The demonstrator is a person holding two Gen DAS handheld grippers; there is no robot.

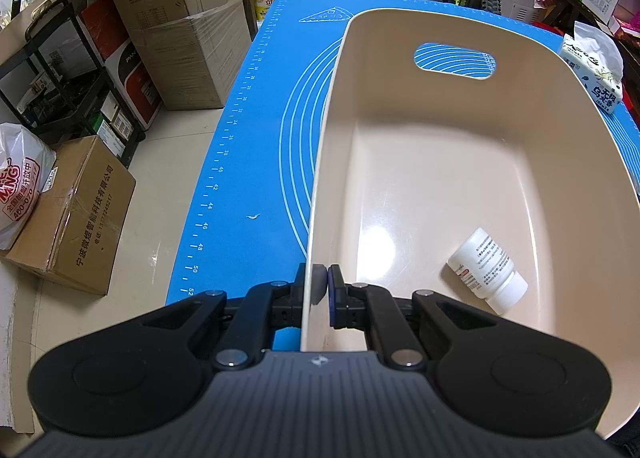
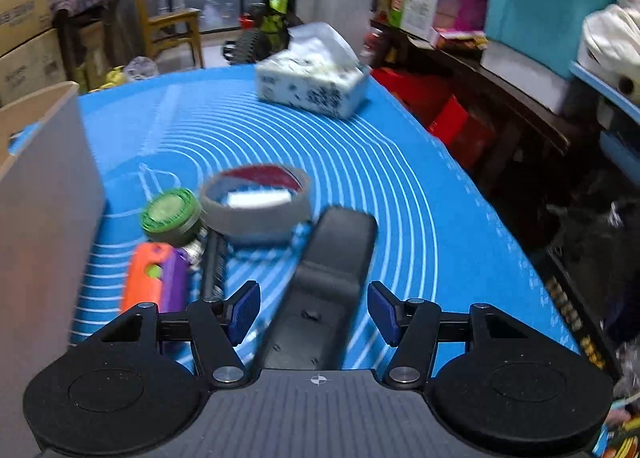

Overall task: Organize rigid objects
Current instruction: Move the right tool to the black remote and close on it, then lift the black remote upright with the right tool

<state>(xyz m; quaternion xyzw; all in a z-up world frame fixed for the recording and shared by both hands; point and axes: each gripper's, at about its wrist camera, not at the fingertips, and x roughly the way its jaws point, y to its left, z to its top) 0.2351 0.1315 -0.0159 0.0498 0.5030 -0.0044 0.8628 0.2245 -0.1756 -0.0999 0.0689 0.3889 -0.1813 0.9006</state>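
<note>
Fig.: my left gripper [image 1: 323,285] clamped on near rim of beige bin [image 1: 400,34], steadying it. Done: white bottle [image 1: 486,270] lying inside, right of pads. My right gripper [image 2: 314,312] jaws apart, straddling black remote [image 2: 324,290], no contact yet. Left: remote, plus tape roll [image 2: 256,206], green-capped jar [image 2: 170,216], orange-purple toy [image 2: 154,278] ahead-left on blue mat [image 2: 400,178].

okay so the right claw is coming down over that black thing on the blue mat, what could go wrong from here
The long black plastic device lies lengthwise between the open right claw pads, and the view is blurred, so the pads might close off-centre and let it tip. The grey tape roll lies close to its far end and could get nudged. The left claw pinches only the thin wall of the beige plastic bin, which holds a white pill bottle and might shift.
</note>
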